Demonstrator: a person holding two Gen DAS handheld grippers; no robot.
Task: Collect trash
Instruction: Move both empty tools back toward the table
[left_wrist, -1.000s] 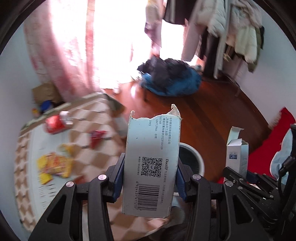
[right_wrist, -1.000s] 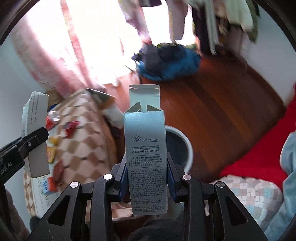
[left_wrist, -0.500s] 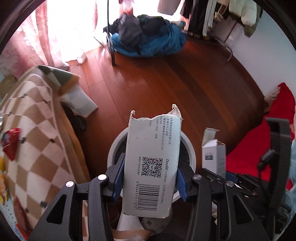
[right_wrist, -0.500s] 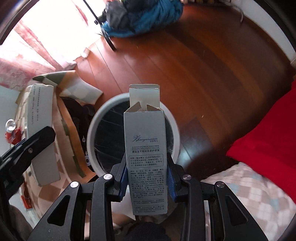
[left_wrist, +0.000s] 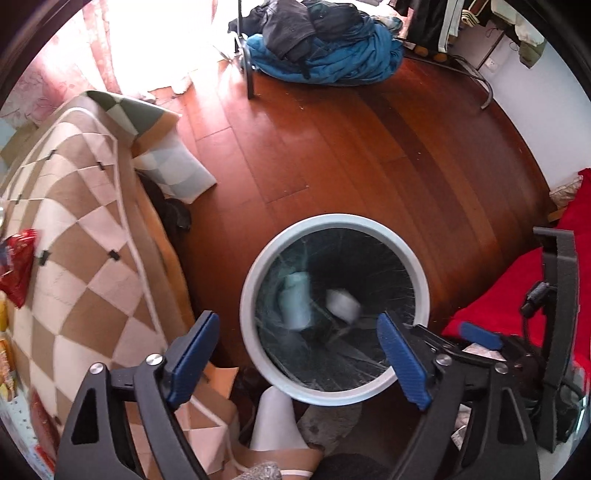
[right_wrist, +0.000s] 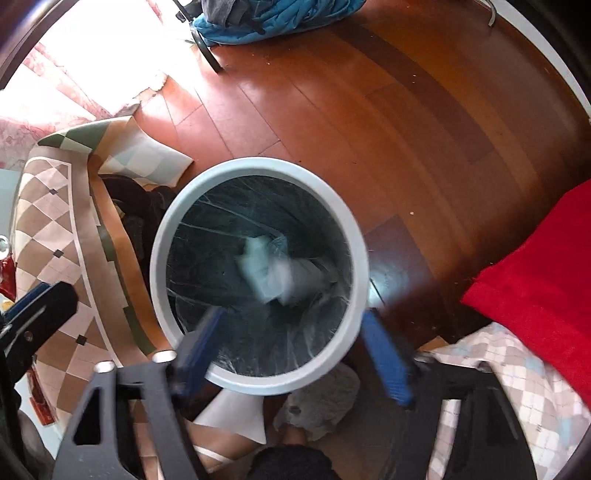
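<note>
A round bin with a pale grey rim (left_wrist: 332, 221) and a dark liner stands on the wooden floor; it also shows in the right wrist view (right_wrist: 255, 164). Two pale cartons lie blurred inside it, the torn one (left_wrist: 295, 299) and the silver one (left_wrist: 341, 304); in the right wrist view they overlap (right_wrist: 273, 269). My left gripper (left_wrist: 299, 354) is open and empty above the bin's near rim. My right gripper (right_wrist: 291, 350) is open and empty above the same bin. Red snack wrappers (left_wrist: 16, 266) lie on the checked cloth at the left.
A table under a brown checked cloth (left_wrist: 74, 229) stands left of the bin. A red blanket (right_wrist: 535, 280) lies at the right. A blue heap of clothes (left_wrist: 321, 48) sits at the far side of the floor. My right gripper's arm (left_wrist: 554, 325) shows right of the bin.
Both grippers have opened and let their cartons go. The cartons have dropped into the bin. Both cameras have tilted down further over the bin.
</note>
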